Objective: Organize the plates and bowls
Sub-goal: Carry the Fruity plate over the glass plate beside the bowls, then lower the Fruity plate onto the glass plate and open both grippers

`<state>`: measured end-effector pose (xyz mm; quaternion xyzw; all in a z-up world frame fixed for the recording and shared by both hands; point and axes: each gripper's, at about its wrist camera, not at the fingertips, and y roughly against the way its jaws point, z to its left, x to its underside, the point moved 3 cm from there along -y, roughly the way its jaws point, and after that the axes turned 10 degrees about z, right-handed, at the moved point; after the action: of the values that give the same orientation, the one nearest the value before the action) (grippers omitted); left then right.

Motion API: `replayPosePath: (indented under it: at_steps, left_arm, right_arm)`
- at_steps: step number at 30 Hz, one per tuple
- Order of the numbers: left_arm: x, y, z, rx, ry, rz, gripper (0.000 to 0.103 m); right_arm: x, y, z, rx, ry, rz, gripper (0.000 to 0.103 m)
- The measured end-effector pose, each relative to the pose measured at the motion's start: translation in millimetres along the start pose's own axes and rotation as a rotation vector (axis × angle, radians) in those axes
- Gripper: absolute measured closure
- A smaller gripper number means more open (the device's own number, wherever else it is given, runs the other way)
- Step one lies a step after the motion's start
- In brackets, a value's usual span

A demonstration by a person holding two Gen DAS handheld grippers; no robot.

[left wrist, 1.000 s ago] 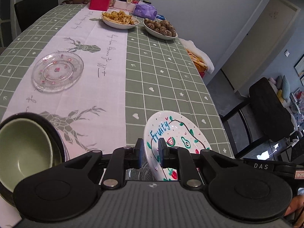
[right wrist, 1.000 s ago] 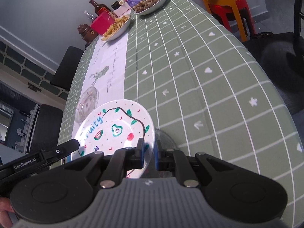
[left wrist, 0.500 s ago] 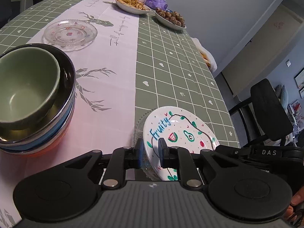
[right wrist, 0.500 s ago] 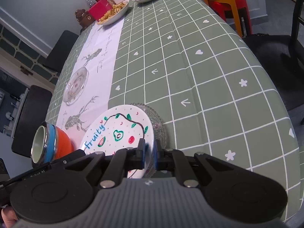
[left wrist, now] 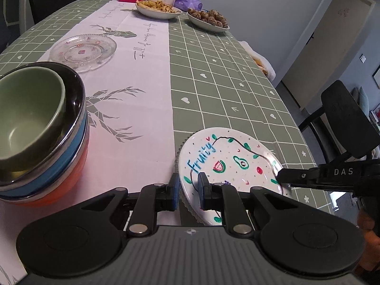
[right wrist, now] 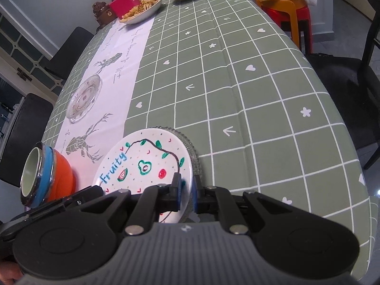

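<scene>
Fruity plate (left wrist: 228, 163) sits on a ribbed glass plate (right wrist: 190, 147) near the table's front edge; left gripper (left wrist: 187, 190) and right gripper (right wrist: 186, 190) each pinch its rim. Risk: uneven lift tilts it, slipping or dragging the glass beneath.

Left hand-held gripper (left wrist: 186, 193) clamped on near rim of painted "Fruity" plate (left wrist: 228, 163).
Plate stacked on ridged glass plate (left wrist: 187, 205) near the bench (left wrist: 225, 76) edge; right hand-held gripper (left wrist: 282, 175) touching its right rim, jaw state unclear. To the left, green bowl (left wrist: 26, 116) nested in steel, blue and orange bowls (left wrist: 59, 178). Farther off on white runner (left wrist: 133, 71), clear glass dish (left wrist: 83, 51); beyond, two food dishes (left wrist: 158, 9).
</scene>
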<state>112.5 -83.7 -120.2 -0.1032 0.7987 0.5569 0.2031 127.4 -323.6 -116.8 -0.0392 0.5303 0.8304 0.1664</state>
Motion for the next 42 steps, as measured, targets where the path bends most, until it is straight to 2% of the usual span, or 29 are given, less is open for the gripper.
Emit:
replayPosePath:
  at_steps: [5,16,30,31,32,34,37,42]
  left_arm:
    - [1,-2,-5,-0.050,-0.043,-0.015,0.085]
    - [5,-12,-12,-0.096,-0.103,-0.011,0.085]
    - [5,-13,-16,-0.114,-0.127,-0.030,0.083]
    - [5,-13,-17,-0.124,-0.137,-0.038,0.083]
    - [5,-12,-18,-0.128,-0.145,-0.048,0.083]
    - [4,-12,-19,-0.120,-0.150,-0.058,0.083]
    - [3,-13,-21,-0.114,-0.161,-0.058,0.085]
    - [3,-9,-17,-0.118,-0.142,-0.088,0.084]
  right_arm:
    - [1,-4,6,0.034,0.038,0.004,0.096]
    - [4,-13,17,0.147,0.120,-0.012,0.096]
    - [7,-14,33,0.242,0.228,-0.066,0.097]
    - [7,-14,34,0.246,0.236,-0.071,0.097]
    - [7,-13,36,0.239,0.246,-0.081,0.101]
    - [9,-9,43,0.184,0.271,-0.098,0.103]
    - [11,-15,52,0.233,0.315,-0.094,0.103]
    - [14,-17,55,0.232,0.337,-0.089,0.100]
